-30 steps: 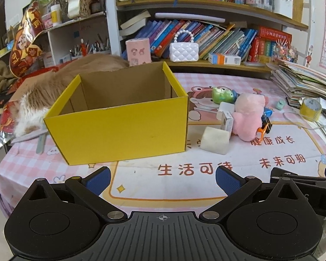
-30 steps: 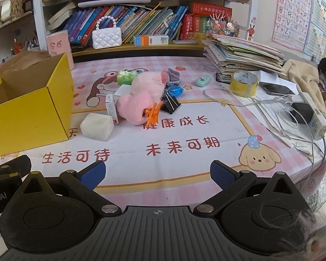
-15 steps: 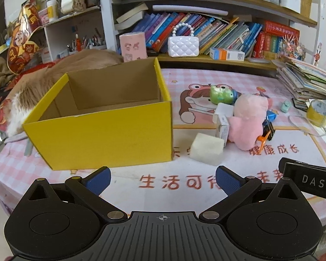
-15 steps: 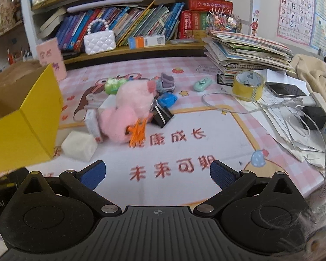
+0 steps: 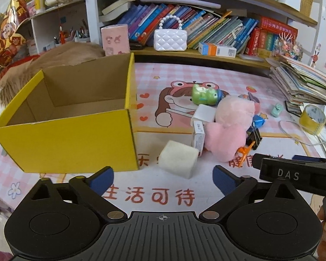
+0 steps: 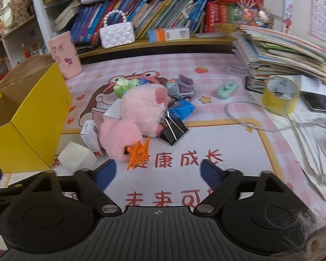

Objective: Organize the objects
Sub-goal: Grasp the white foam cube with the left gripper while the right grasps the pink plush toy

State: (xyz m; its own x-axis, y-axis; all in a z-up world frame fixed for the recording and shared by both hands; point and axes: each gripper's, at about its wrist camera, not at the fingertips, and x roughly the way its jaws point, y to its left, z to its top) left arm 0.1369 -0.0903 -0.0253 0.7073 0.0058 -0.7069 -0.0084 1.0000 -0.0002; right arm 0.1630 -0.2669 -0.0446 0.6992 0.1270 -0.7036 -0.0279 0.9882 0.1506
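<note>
An open yellow cardboard box (image 5: 71, 139) (image 6: 28, 117) stands empty on the left of the table. Right of it lies a pile: a white foam cube (image 5: 178, 161) (image 6: 76, 158), a small white carton (image 5: 198, 137) (image 6: 91, 137), a pink plush toy (image 5: 230, 126) (image 6: 139, 119), an orange hair clip (image 6: 139, 152), a black binder clip (image 6: 173, 130) and a green frog toy (image 5: 204, 94). My left gripper (image 5: 163, 178) hovers just before the foam cube, jaws closing, nothing between them. My right gripper (image 6: 157, 170) sits just before the orange clip, jaws closing, nothing held.
A bookshelf (image 5: 206, 32) with a white purse (image 5: 170, 39) runs along the back. A stack of books (image 6: 282, 54), a yellow tape roll (image 6: 280, 93), cables (image 6: 304, 126) and a phone crowd the right. A pink cup (image 6: 65, 58) stands behind the box. An animal's fur (image 5: 54, 58) lies beyond it.
Both grippers have moved forward toward the pile, which looms larger. Their jaws have narrowed, the right pair more. The right gripper's side now shows closer in the left wrist view.
</note>
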